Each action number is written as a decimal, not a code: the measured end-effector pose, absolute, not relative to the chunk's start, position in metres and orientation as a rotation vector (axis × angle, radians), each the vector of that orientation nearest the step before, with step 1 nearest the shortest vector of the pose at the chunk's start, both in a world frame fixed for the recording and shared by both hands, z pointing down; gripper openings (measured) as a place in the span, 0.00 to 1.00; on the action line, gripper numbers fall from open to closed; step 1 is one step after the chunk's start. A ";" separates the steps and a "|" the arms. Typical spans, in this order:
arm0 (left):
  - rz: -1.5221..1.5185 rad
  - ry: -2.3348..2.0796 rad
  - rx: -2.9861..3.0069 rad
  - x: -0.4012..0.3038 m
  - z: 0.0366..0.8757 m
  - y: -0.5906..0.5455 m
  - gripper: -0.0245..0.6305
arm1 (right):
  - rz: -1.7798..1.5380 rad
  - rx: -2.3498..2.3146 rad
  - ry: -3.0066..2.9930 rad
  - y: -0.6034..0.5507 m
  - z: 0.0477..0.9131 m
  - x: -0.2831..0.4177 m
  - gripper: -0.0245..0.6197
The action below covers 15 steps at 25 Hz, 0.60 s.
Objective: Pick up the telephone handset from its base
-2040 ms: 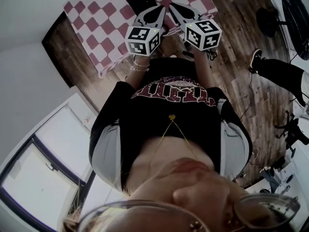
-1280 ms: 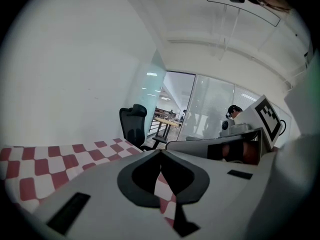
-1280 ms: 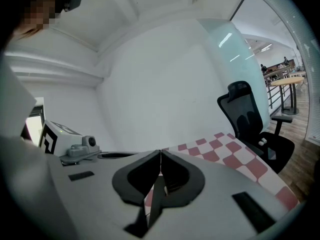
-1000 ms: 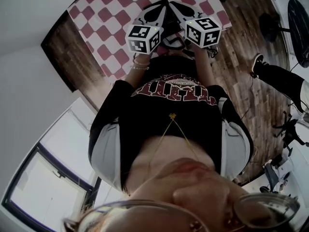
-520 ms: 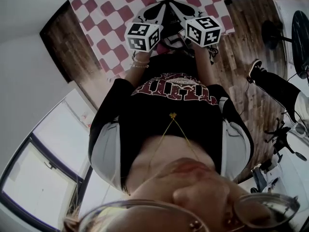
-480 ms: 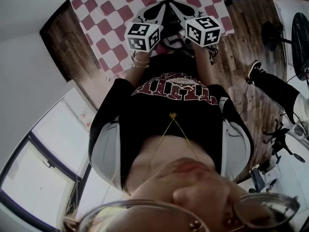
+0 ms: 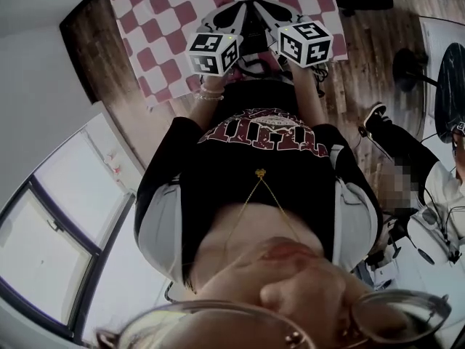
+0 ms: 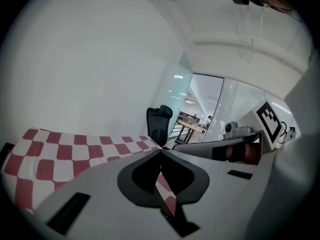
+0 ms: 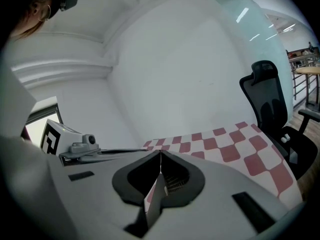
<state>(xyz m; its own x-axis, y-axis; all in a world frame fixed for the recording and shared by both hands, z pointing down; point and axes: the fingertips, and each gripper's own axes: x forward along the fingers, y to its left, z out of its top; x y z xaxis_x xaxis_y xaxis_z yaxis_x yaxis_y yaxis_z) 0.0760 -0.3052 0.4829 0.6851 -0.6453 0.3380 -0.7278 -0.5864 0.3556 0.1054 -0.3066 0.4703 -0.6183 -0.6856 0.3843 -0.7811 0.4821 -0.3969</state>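
Both tongs were held side by side at 12 o'clock in the head view, above the red-and-white checked surface (image 7: 167, 20). The left tongs (image 8: 161, 152) were clenched, jaw against jaw, and the right tongs (image 9: 160, 155) were clenched likewise. A black office chair (image 9: 272, 109) was seen at 3 o'clock in the right gripper view. The handset could not be made out for certain; only a pink and dark shape (image 7: 256, 65) was glimpsed between the two marker cubes.

A table under a red-and-white checked cloth (image 7: 167, 20) stands on a dark wood plank floor (image 7: 356, 64) beside plain white walls (image 8: 90, 74). A black office chair (image 9: 267, 104) sits near its edge; daylight fills a large dark-framed window (image 7: 43, 246)
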 end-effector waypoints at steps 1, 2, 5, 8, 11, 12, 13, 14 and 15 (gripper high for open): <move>0.239 -1.069 2.421 0.076 0.484 -0.306 0.05 | 0.825 1.265 -2.551 -0.307 0.472 0.106 0.07; 0.242 -1.077 2.415 0.077 0.485 -0.306 0.05 | 0.831 1.256 -2.551 -0.307 0.474 0.106 0.07; 0.256 -1.096 2.394 0.076 0.490 -0.306 0.05 | 0.850 1.227 -2.548 -0.307 0.481 0.107 0.07; 0.265 -1.111 2.372 0.075 0.495 -0.306 0.05 | 0.861 1.201 -2.539 -0.306 0.489 0.107 0.07; 0.272 -1.124 2.354 0.074 0.501 -0.306 0.05 | 0.875 1.175 -2.531 -0.305 0.496 0.105 0.07; 0.274 -1.129 2.347 0.074 0.503 -0.305 0.05 | 0.881 1.165 -2.528 -0.304 0.499 0.104 0.07; 0.278 -1.133 2.340 0.073 0.505 -0.304 0.05 | 0.886 1.155 -2.525 -0.303 0.502 0.103 0.07; 0.282 -1.136 2.334 0.072 0.507 -0.304 0.05 | 0.892 1.147 -2.523 -0.302 0.505 0.102 0.07; 0.285 -1.138 2.327 0.072 0.509 -0.303 0.05 | 0.897 1.139 -2.520 -0.301 0.508 0.102 0.07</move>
<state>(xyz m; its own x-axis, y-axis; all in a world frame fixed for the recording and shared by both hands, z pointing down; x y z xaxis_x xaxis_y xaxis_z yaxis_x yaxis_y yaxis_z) 0.0722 -0.3026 0.5089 0.6229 -0.6696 0.4046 -0.7812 -0.5054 0.3663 0.1016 -0.3012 0.5076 -0.6700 -0.5985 0.4393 -0.7414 0.5093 -0.4369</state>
